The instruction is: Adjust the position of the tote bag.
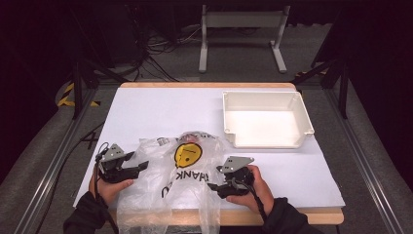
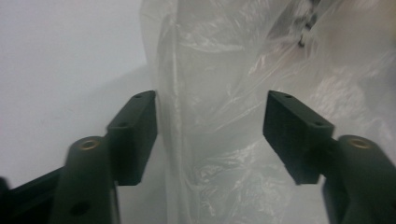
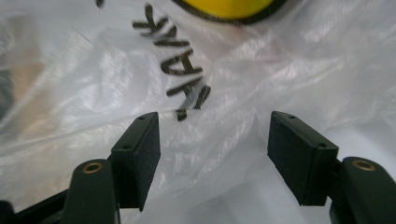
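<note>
So the plastic bag (image 1: 180,170) is lying crumpled on the table (image 1: 146,107), just this side of the white bin (image 1: 265,119), its smiley print facing up. The left gripper (image 1: 139,165) is sitting at the bag's left edge, the right gripper (image 1: 216,187) at its right. Both sets of jaws are standing apart, clamping nothing, with loose plastic lying between them.

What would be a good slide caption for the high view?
Two hand-held grippers, left gripper and right gripper, open beside a crumpled smiley-face plastic bag, white bin waiting behind.
</note>
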Available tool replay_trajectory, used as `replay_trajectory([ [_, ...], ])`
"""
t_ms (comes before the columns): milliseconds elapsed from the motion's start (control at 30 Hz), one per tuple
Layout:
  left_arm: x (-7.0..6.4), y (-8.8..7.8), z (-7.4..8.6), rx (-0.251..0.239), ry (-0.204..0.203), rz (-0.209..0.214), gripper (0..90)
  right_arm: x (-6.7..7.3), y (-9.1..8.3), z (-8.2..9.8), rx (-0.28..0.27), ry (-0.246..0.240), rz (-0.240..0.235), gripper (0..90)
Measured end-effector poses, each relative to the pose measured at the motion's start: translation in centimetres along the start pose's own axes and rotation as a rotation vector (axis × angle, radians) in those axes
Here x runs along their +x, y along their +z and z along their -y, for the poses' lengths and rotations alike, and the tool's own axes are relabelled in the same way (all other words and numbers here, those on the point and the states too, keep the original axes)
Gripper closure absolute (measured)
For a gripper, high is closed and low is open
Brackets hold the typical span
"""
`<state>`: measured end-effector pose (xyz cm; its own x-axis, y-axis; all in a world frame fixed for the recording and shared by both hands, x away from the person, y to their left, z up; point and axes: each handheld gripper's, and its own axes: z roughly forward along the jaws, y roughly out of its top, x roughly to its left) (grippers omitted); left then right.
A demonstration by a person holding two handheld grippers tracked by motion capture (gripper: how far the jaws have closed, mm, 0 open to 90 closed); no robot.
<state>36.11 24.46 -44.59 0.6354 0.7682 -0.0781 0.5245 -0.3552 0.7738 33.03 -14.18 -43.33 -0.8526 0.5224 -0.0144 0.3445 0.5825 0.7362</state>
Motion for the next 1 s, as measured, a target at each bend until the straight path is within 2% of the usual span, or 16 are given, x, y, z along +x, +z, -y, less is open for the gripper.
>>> replay_trajectory([
  [67, 0.0, 0.2, 0.0, 0.023, 0.007, 0.001, 50.9, -0.1, 0.3, 0.2, 0.013, 0.005, -0.001, 41.0],
  [100, 0.0, 0.3, 0.1, 0.034, 0.009, 0.012, 50.9, -0.2, 0.6, 0.4, 0.03, 0.007, 0.008, 46.2],
  [133, 0.0, 0.4, 0.2, 0.044, 0.02, 0.017, 56.5, -0.4, 0.9, 0.7, 0.043, 0.004, 0.019, 54.6],
  [167, 0.0, 0.4, 0.2, 0.052, 0.026, 0.014, 60.9, -0.5, 1.0, 0.8, 0.042, 0.005, 0.016, 57.6],
  [200, 0.1, 0.3, 0.2, 0.053, 0.023, 0.016, 69.7, -0.7, 0.9, 0.8, 0.035, -0.007, 0.018, 72.1],
  [267, 0.2, 0.3, 0.2, 0.056, 0.019, 0.009, 79.0, -0.8, 0.9, 0.8, 0.036, -0.01, 0.017, 74.7],
  [300, 0.3, 0.3, 0.3, 0.061, 0.029, 0.003, 79.0, -0.8, 0.9, 0.9, 0.034, -0.015, 0.021, 79.8],
  [367, 0.5, 0.2, 0.4, 0.057, 0.015, -0.01, 86.3, -0.9, 0.8, 0.9, 0.035, -0.039, 0.032, 88.6],
  [467, 0.8, 0.0, 0.5, 0.044, -0.007, -0.028, 88.4, -1.4, 0.7, 0.9, 0.04, -0.051, 0.053, 90.0],
  [533, 1.2, -0.2, 0.5, 0.022, -0.026, -0.03, 88.4, -2.2, 0.5, 0.8, 0.039, -0.049, 0.087, 90.0],
  [600, 1.2, -0.2, 0.5, 0.018, -0.027, -0.023, 88.4, -2.5, 0.3, 0.8, 0.037, -0.046, 0.098, 90.0],
  [667, 1.0, -0.2, 0.4, 0.004, -0.026, -0.02, 88.5, -3.5, -0.1, 0.9, 0.036, -0.038, 0.131, 90.0],
  [700, 0.7, -0.1, 0.3, 0.004, -0.012, -0.015, 88.6, -4.5, -0.7, 1.0, 0.025, -0.013, 0.155, 90.0],
  [833, 0.3, 0.0, 0.1, -0.002, -0.003, -0.011, 88.9, -6.2, -1.9, 1.5, 0.01, 0.028, 0.193, 90.0],
  [967, 0.4, 0.1, 0.0, -0.006, -0.01, -0.029, 89.1, -6.9, -2.5, 1.6, 0.006, 0.042, 0.217, 90.0],
  [1000, 0.6, 0.0, 0.0, -0.009, -0.019, -0.04, 89.1, -7.2, -2.8, 1.7, 0.005, 0.034, 0.242, 90.0],
])
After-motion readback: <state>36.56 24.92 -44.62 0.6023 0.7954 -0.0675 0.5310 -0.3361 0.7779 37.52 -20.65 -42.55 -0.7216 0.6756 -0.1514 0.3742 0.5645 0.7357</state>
